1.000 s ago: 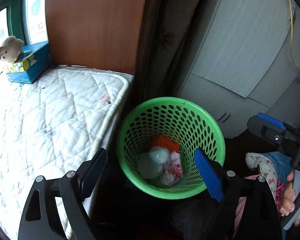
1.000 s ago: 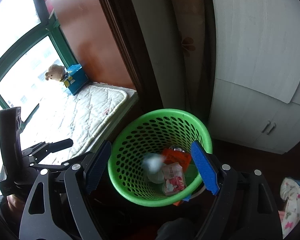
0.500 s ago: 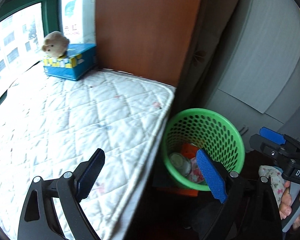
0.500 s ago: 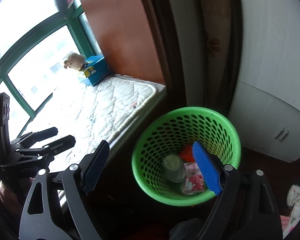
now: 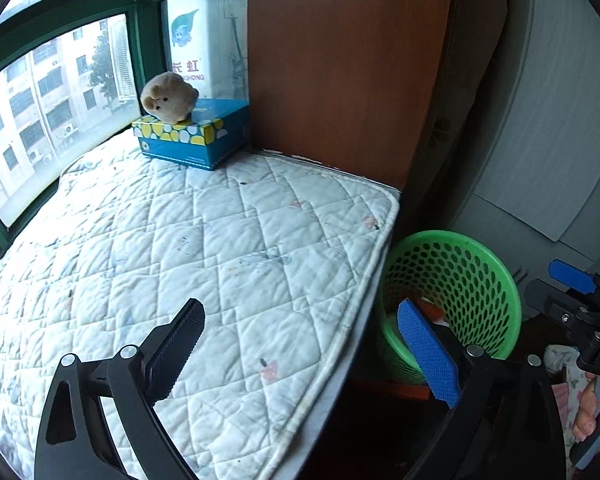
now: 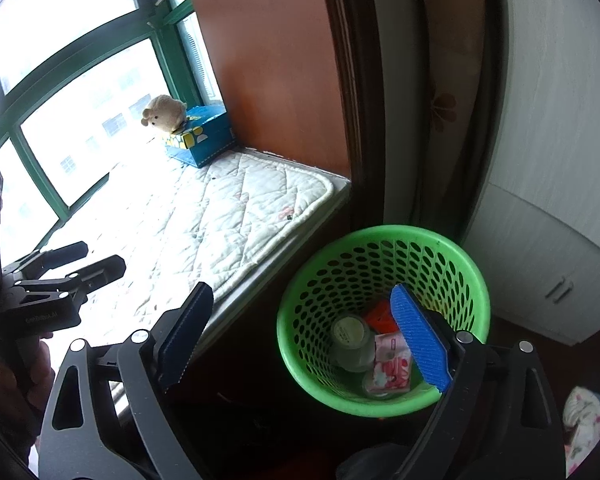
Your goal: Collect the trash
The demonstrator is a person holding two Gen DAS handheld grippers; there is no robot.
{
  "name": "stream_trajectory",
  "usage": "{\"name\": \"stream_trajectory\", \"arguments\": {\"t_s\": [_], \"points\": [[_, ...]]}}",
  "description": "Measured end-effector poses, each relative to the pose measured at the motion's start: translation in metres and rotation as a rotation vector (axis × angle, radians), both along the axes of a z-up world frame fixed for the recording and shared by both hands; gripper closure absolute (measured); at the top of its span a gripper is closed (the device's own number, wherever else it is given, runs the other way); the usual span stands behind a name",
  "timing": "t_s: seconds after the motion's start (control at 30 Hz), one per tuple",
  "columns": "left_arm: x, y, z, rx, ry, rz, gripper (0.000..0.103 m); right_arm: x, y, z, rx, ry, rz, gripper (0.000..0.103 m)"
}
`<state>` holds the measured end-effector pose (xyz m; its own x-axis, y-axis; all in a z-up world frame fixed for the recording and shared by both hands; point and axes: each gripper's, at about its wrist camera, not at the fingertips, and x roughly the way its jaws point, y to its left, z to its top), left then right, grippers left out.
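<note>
With the trash already lying in the green basket beside the mattress, both the left gripper and right gripper are opening and empty, so scan the mattress for leftover scraps before reaching out.

Quilted white mattress pad covers the window seat, lightly stained. Blue tissue box at its 12 o'clock end, against the brown wood panel. Tan plush toy sits on top of the box. Green-framed window from 9 to 12 o'clock. White cabinet at 3 o'clock.
</note>
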<state>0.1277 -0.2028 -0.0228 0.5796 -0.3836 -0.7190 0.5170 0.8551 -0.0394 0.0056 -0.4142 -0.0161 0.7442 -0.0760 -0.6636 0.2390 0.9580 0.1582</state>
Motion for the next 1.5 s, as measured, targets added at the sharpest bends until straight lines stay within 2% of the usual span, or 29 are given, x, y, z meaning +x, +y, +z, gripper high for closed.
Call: {"name": "stream_trajectory", "arguments": {"t_s": [0.27, 0.7, 0.83, 1.5], "points": [[-0.003, 0.018, 0.006, 0.016, -0.038, 0.044, 0.008, 0.004, 0.017, 0.004, -0.031, -0.005, 0.008, 0.011], [-0.007, 0.059, 0.013, -0.013, -0.069, 0.13, 0.007, 0.008, 0.04, 0.013, -0.032, -0.035, 0.006, 0.007], [-0.008, 0.07, 0.014, -0.024, -0.07, 0.159, 0.007, 0.007, 0.048, 0.018, -0.06, -0.047, 0.009, 0.007], [-0.017, 0.075, 0.02, -0.032, -0.097, 0.176, 0.007, 0.004, 0.059, 0.024, -0.058, -0.069, 0.022, 0.006]]}}
